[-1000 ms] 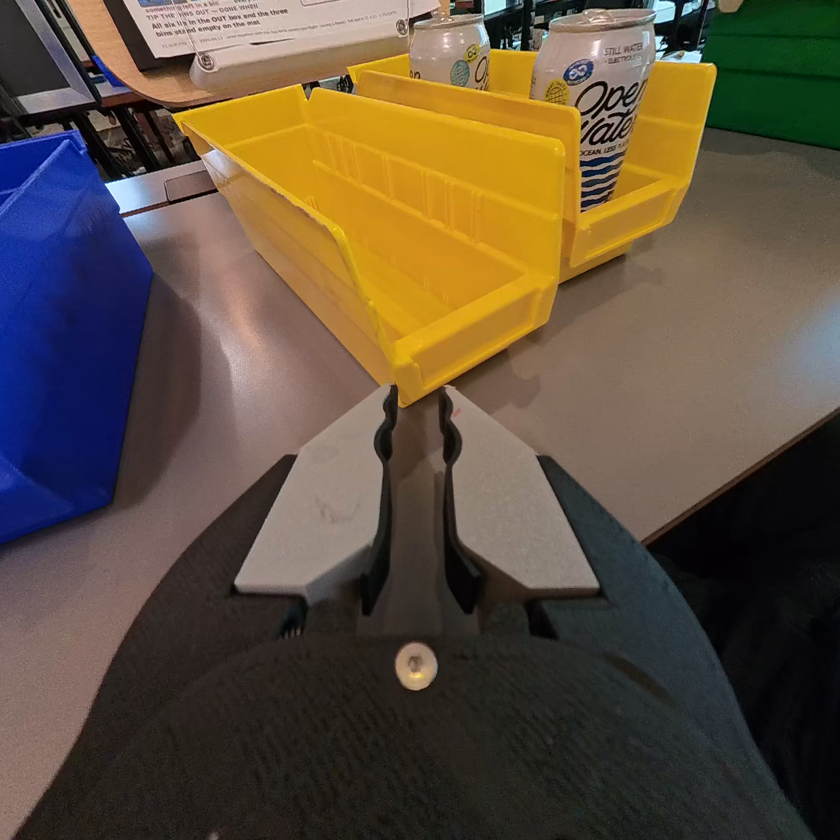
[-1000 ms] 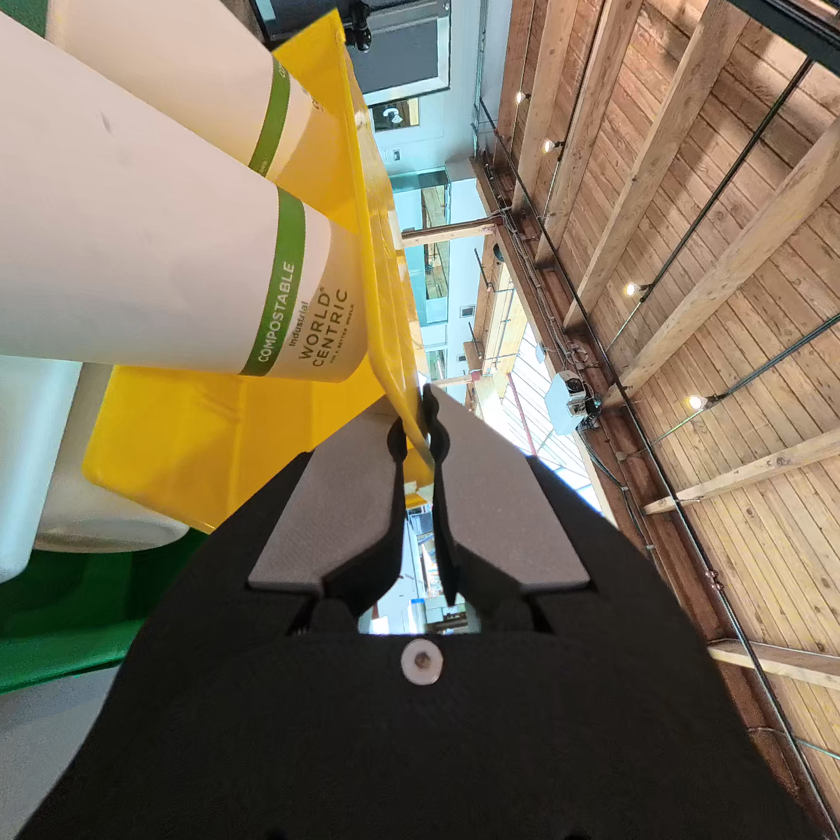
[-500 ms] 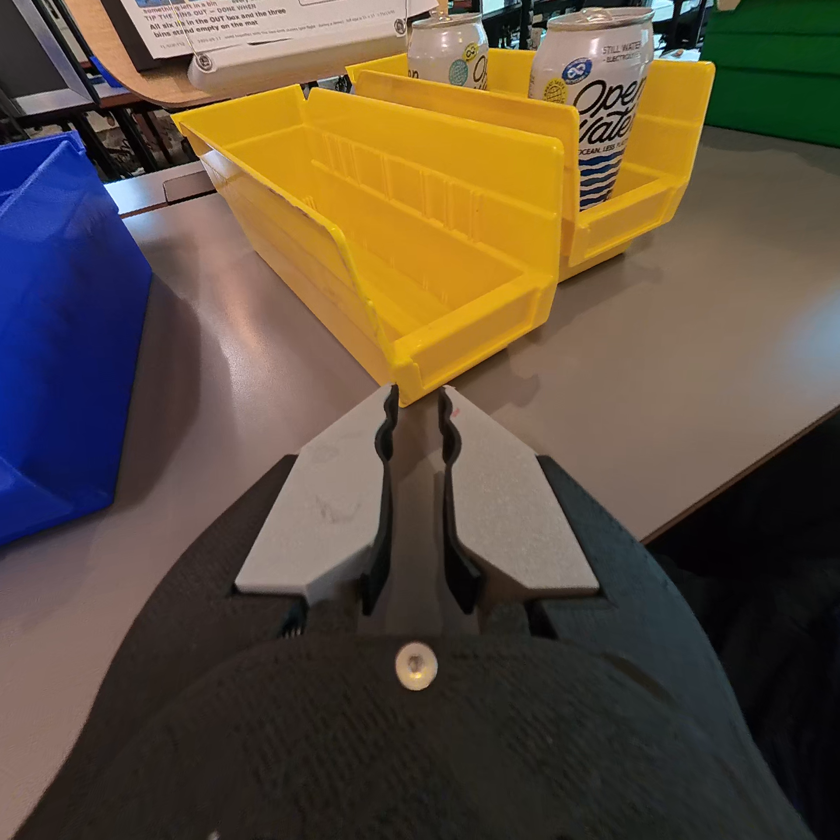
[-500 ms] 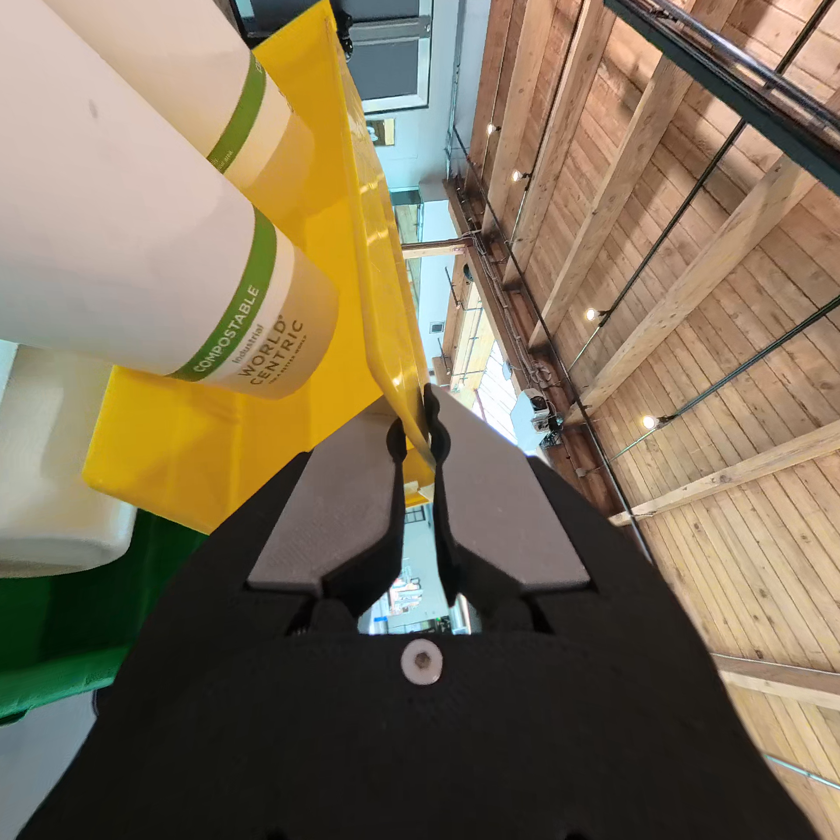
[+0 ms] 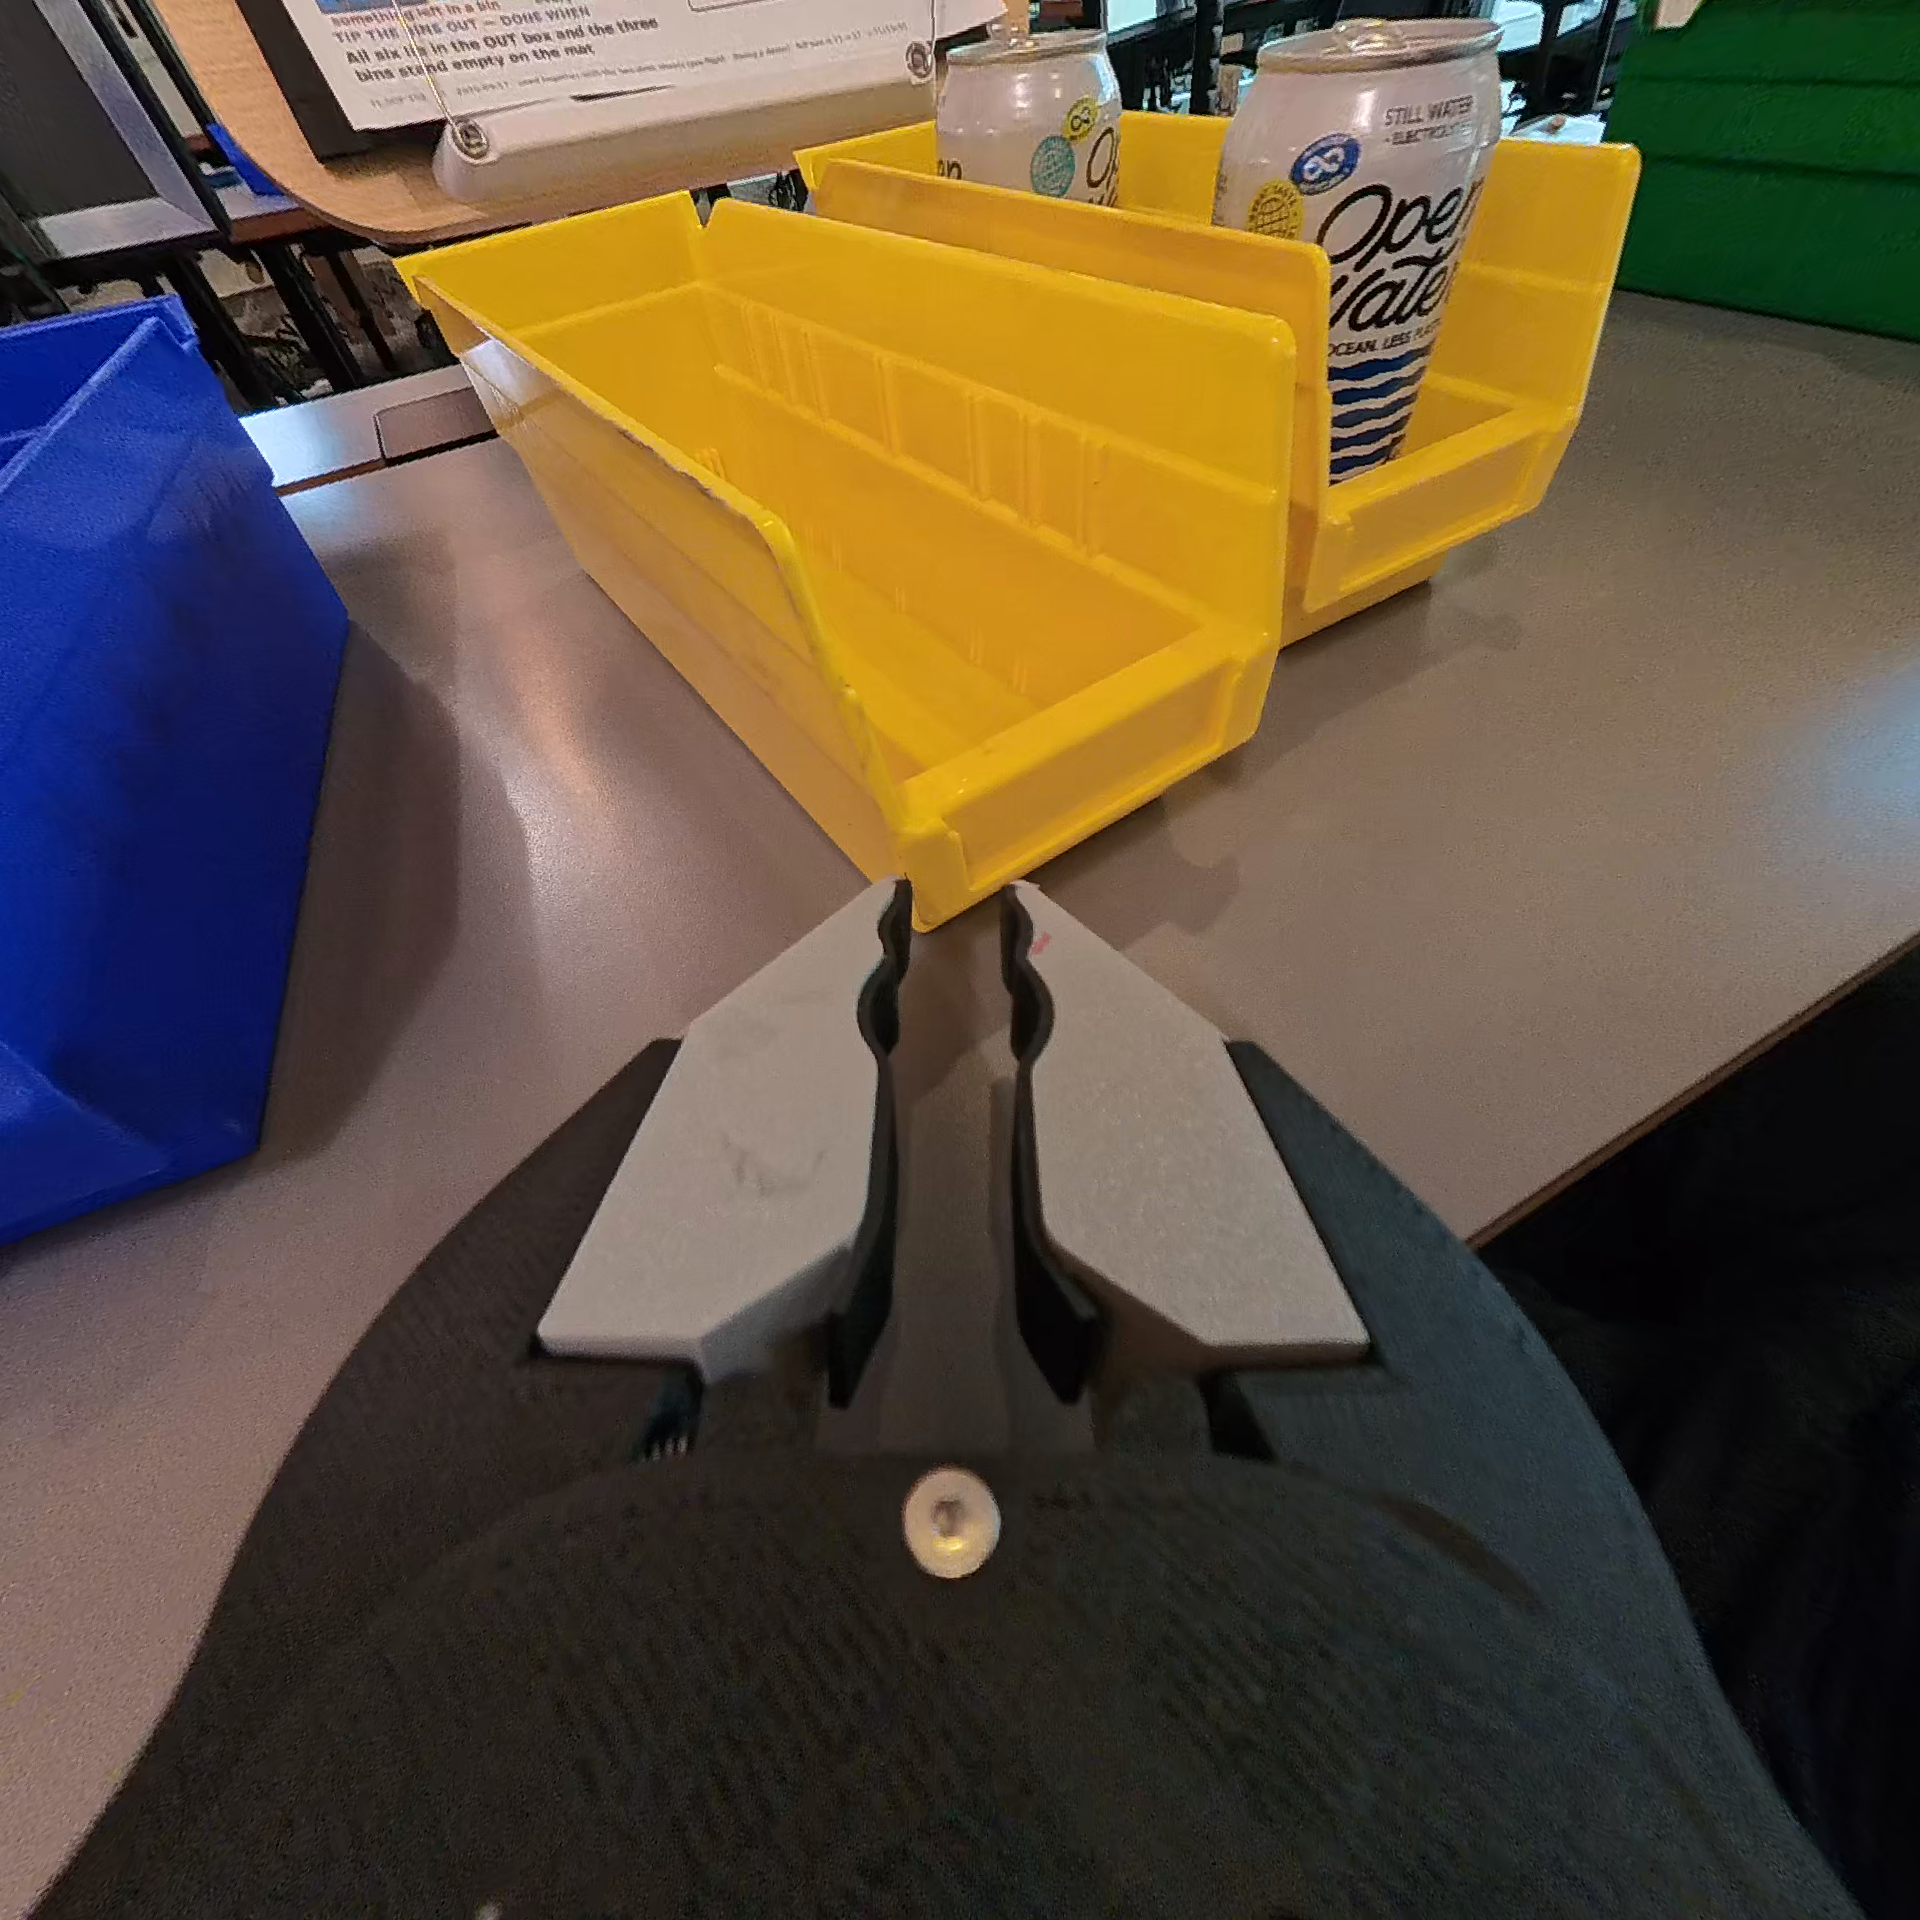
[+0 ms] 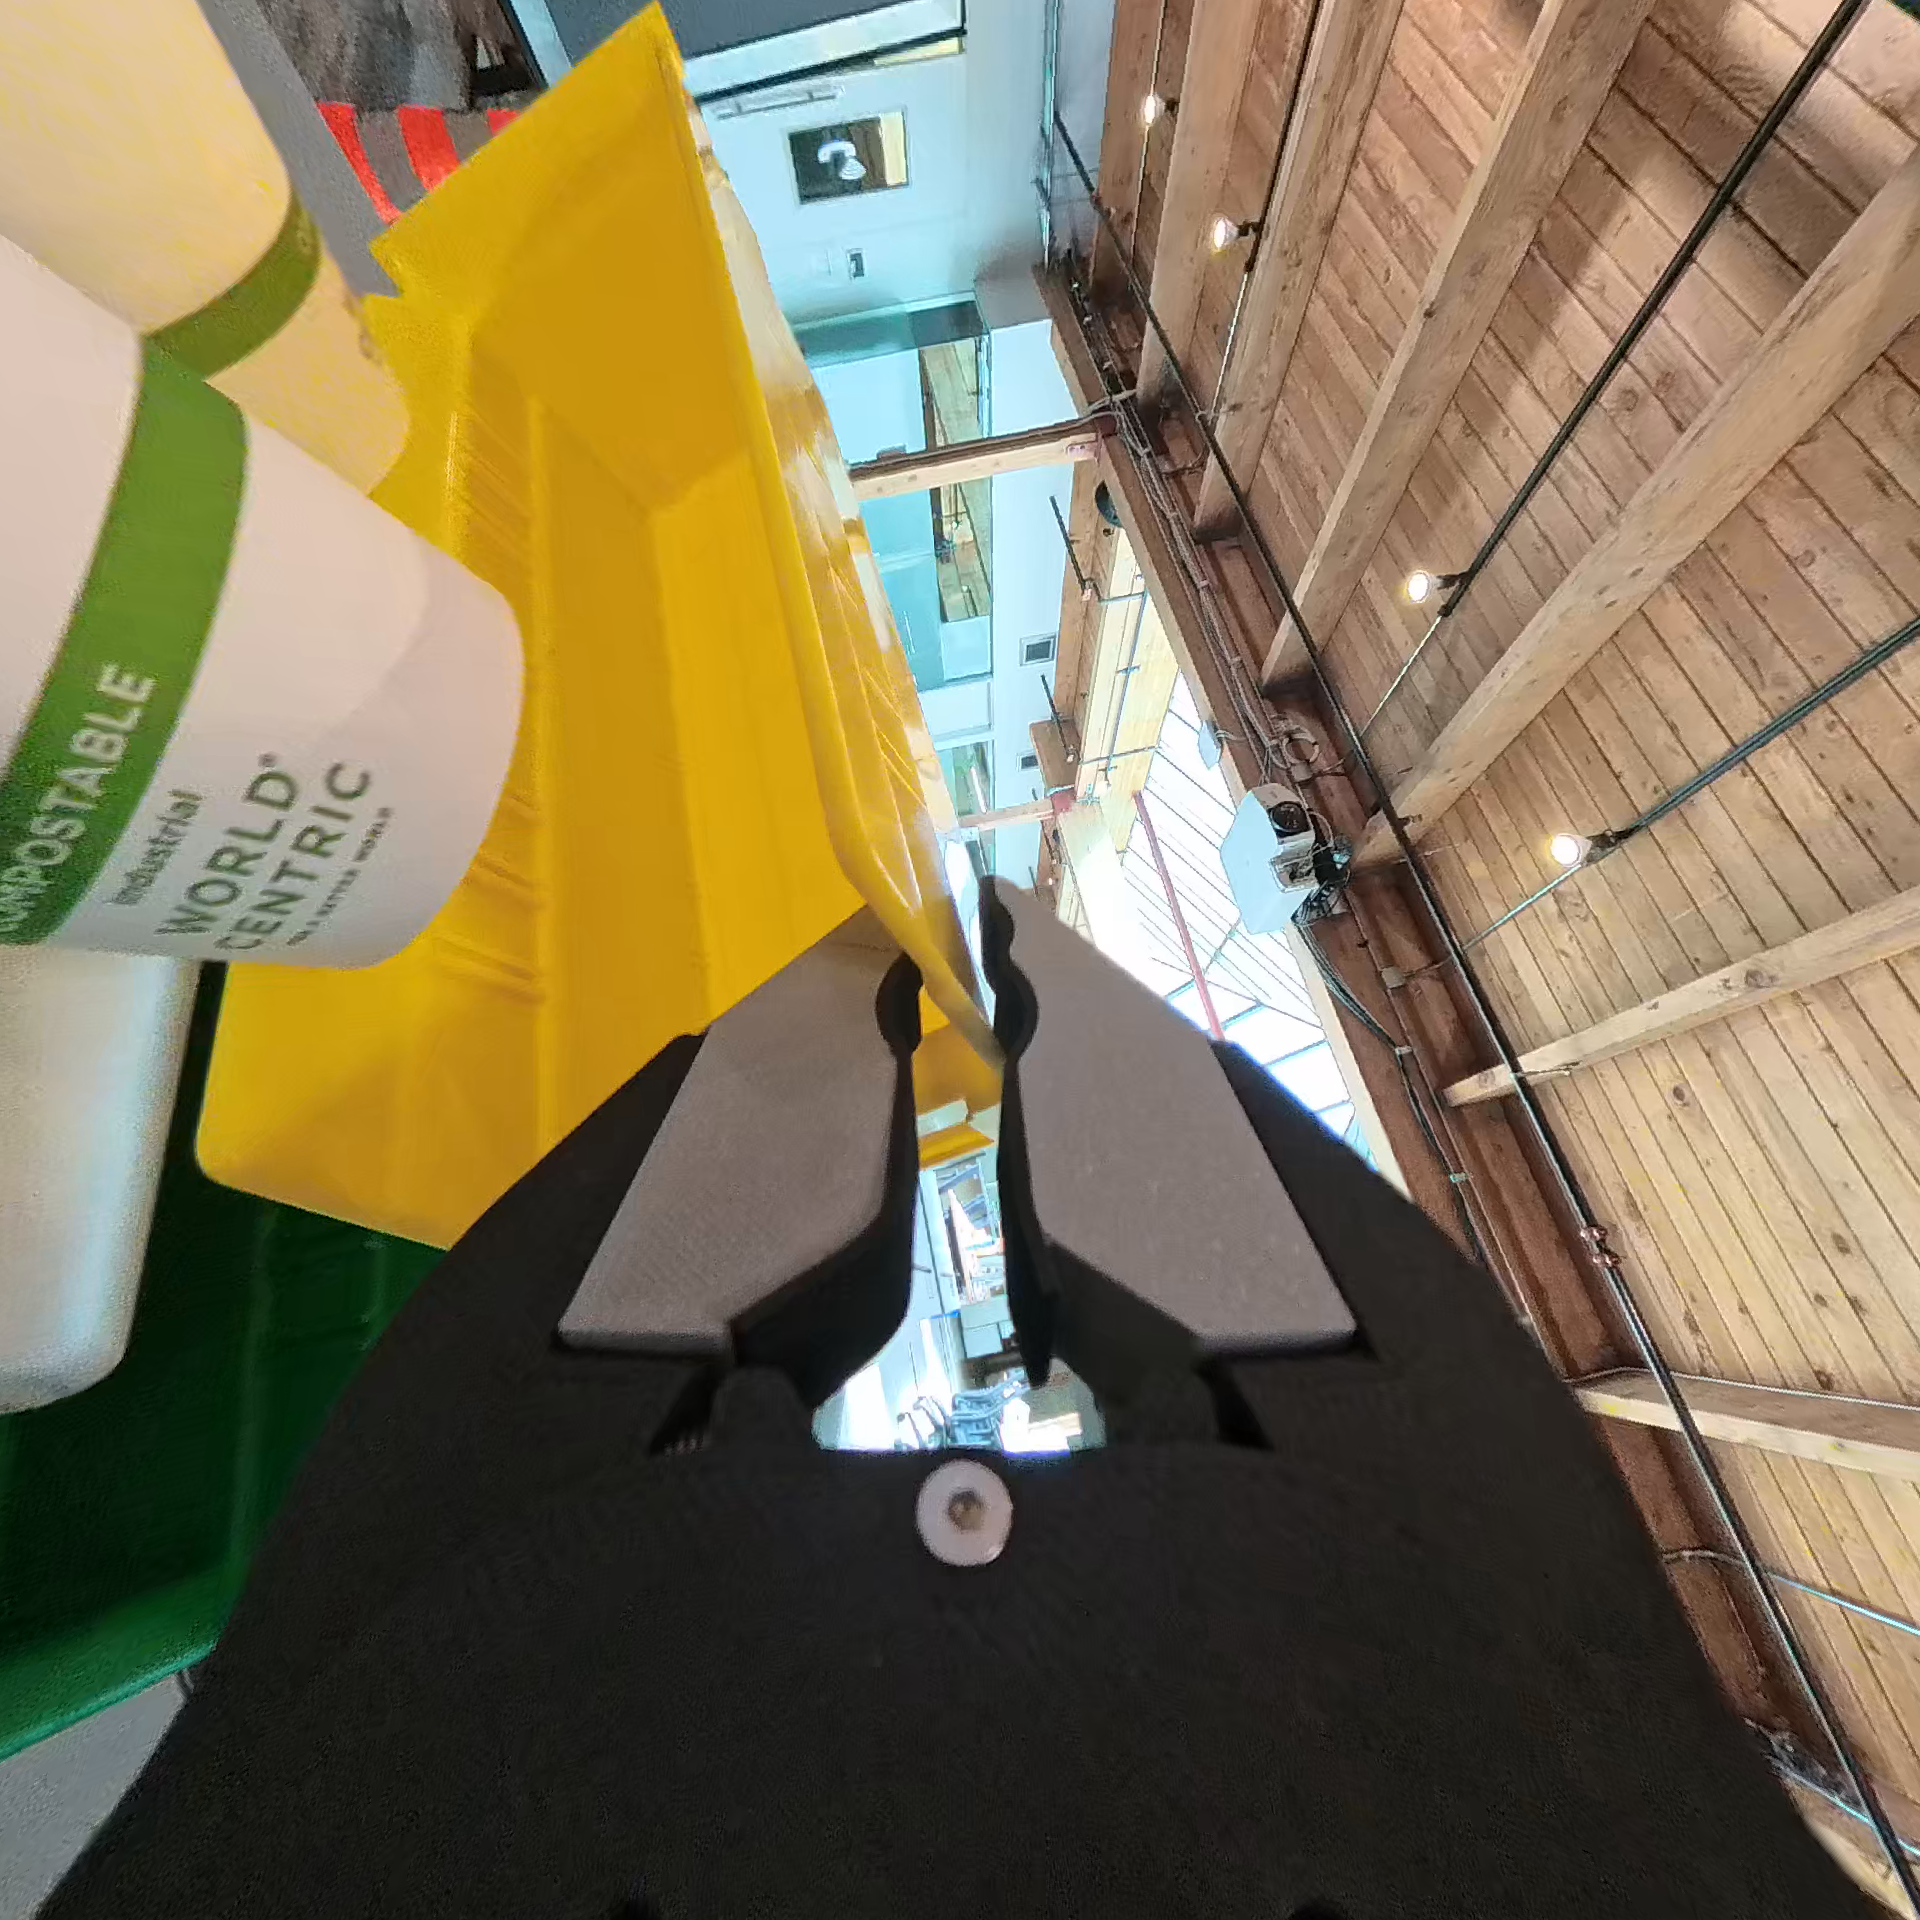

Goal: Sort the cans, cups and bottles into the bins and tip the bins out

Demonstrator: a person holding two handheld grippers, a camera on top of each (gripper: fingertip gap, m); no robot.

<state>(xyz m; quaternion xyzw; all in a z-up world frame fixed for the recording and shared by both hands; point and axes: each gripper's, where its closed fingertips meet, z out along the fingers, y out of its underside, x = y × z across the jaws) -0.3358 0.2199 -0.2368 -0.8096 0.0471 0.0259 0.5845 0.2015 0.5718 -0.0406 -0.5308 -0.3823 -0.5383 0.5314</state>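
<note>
My right gripper (image 6: 951,945) is shut on the wall of a yellow bin (image 6: 644,644) and holds it tipped up, facing the ceiling. Two white paper cups with green bands (image 6: 239,707) slide out of it toward the lower left, over a green box (image 6: 156,1403). In the left wrist view my left gripper (image 5: 956,904) is open and empty, its tips just short of the front corner of an empty yellow bin (image 5: 883,540) on the grey table (image 5: 1455,883). A second yellow bin (image 5: 1507,447) behind it holds two white cans (image 5: 1361,208).
A blue bin (image 5: 135,727) stands at the left of the table. A green box (image 5: 1766,156) stands at the back right. A white sheet on a wooden board (image 5: 623,62) stands behind the bins. The table's front edge runs at the right.
My right gripper has tipped the yellow bin further. The cups have slid down and left, out of the bin. The left gripper has hardly moved.
</note>
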